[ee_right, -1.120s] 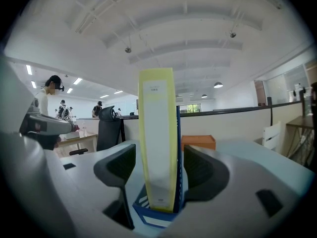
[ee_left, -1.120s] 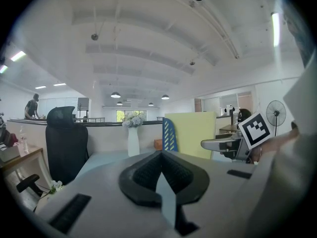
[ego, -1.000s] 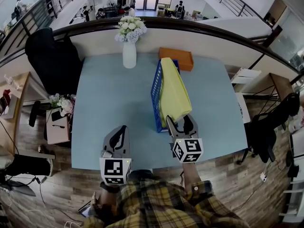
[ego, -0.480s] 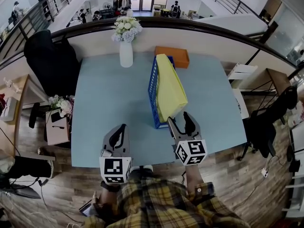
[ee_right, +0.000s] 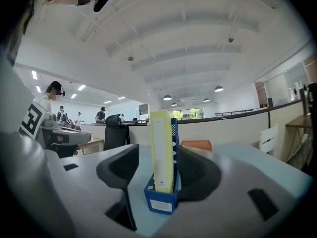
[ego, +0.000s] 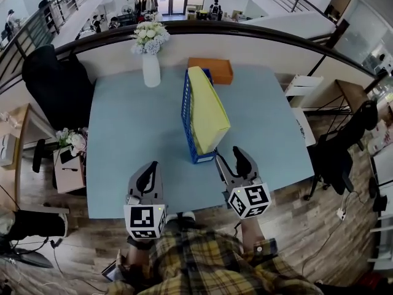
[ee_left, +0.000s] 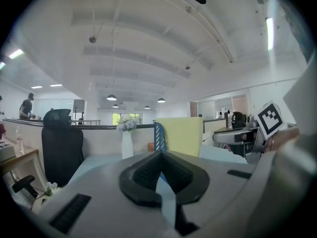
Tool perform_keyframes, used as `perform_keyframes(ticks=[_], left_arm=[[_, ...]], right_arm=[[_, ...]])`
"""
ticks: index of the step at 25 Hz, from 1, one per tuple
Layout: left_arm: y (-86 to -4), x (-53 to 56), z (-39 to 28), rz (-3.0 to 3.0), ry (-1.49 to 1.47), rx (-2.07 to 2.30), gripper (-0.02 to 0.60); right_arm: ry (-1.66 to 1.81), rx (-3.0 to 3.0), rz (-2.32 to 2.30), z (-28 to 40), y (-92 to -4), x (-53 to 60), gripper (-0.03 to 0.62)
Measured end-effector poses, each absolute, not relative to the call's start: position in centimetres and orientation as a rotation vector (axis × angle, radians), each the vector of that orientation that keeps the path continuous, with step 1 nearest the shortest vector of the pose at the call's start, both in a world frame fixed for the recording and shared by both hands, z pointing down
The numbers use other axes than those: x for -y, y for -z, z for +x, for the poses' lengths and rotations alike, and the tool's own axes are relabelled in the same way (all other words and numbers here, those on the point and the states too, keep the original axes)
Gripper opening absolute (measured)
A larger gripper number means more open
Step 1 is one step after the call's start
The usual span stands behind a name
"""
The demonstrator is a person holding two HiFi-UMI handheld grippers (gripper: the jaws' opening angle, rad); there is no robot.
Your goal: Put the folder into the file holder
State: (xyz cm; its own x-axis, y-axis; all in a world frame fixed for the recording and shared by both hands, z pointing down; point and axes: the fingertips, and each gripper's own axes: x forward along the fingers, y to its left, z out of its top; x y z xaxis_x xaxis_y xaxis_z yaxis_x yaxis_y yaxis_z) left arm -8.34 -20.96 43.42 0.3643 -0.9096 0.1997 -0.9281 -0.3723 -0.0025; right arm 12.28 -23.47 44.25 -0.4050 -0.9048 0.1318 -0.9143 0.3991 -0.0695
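Folder point(ego: 206, 106) stands inside the blue file holder point(ego: 184, 112), at twelve o'clock from us; we judge the task done. Our right gripper point(ego: 228, 155) is closing on nothing, jaws apart; our left gripper point(ego: 151, 166), at seven o'clock, has jaws together.

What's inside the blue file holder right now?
The yellow folder stands on edge inside the blue file holder, rising above its walls. It covers the holder's floor, so anything beneath it cannot be seen.
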Motion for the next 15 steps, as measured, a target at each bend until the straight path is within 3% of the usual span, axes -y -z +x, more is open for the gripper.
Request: perform_keyframes(ticks=[9,15], left_arm=[[-44.1,20.7,-6.9,2.520,-0.265,1.627,-0.005],[-44.6,20.2,-6.5,2.523,-0.268,1.578,-0.005]], right_arm=[[-0.213,2.568,1.596,12.9,-44.5,21.8,0.237],[-0.221,2.576,1.596,13.0,-44.4,20.5,0.174]])
